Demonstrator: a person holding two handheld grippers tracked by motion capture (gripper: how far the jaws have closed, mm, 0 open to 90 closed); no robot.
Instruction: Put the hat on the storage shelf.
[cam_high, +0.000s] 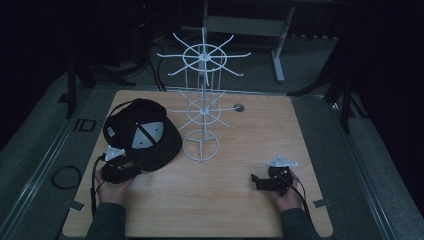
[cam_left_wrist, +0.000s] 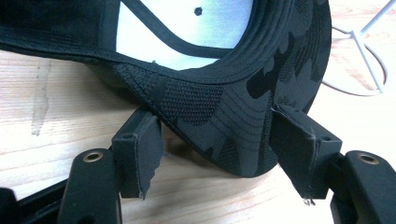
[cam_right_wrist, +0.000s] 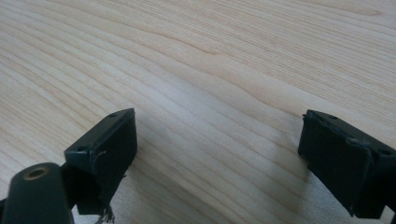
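A black cap (cam_high: 142, 132) with a pale lining lies upside down on the left of the wooden table (cam_high: 225, 200). My left gripper (cam_high: 131, 170) sits at the cap's near edge. In the left gripper view its jaws stand wide apart on either side of the camouflage-patterned brim (cam_left_wrist: 233, 107), so the left gripper (cam_left_wrist: 217, 140) is open with the brim between the pads. My right gripper (cam_high: 257, 181) rests low over bare wood at the right front. In its own view the right gripper (cam_right_wrist: 217, 149) is open and holds nothing.
A white wire display rack (cam_high: 202, 100) with hooked arms stands at the table's middle back, its round base (cam_left_wrist: 364, 51) just right of the cap. A small round hole (cam_high: 239, 107) sits in the tabletop behind it. Dark floor surrounds the table.
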